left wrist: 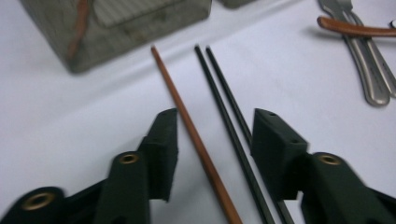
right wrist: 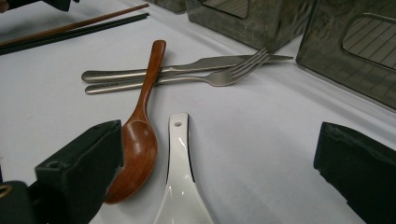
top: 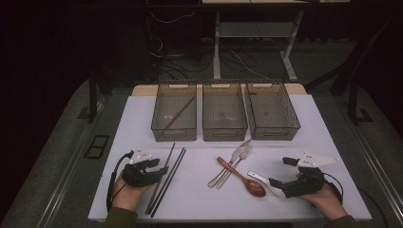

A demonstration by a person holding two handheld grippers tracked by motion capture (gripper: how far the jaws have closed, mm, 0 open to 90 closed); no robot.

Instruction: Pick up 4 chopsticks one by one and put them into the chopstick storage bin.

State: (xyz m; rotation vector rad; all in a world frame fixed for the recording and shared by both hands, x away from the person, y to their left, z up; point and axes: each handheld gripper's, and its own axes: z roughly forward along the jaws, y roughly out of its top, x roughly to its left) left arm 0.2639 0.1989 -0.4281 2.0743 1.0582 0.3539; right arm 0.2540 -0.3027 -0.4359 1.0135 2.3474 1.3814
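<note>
brown chopstick [left wrist: 196,140] cut off at bottom edge, white spoon [right wrist: 180,186] bowl cropped

Wooden chopstick [left wrist: 196,140] matt brown; black chopsticks [left wrist: 233,126] smooth, slightly glossy.

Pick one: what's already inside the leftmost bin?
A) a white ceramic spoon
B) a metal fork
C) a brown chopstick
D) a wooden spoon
C. In the high view a single brown chopstick lies slantwise in the leftmost bin; the fork, wooden spoon and white spoon all lie on the table in front of the bins.
</note>
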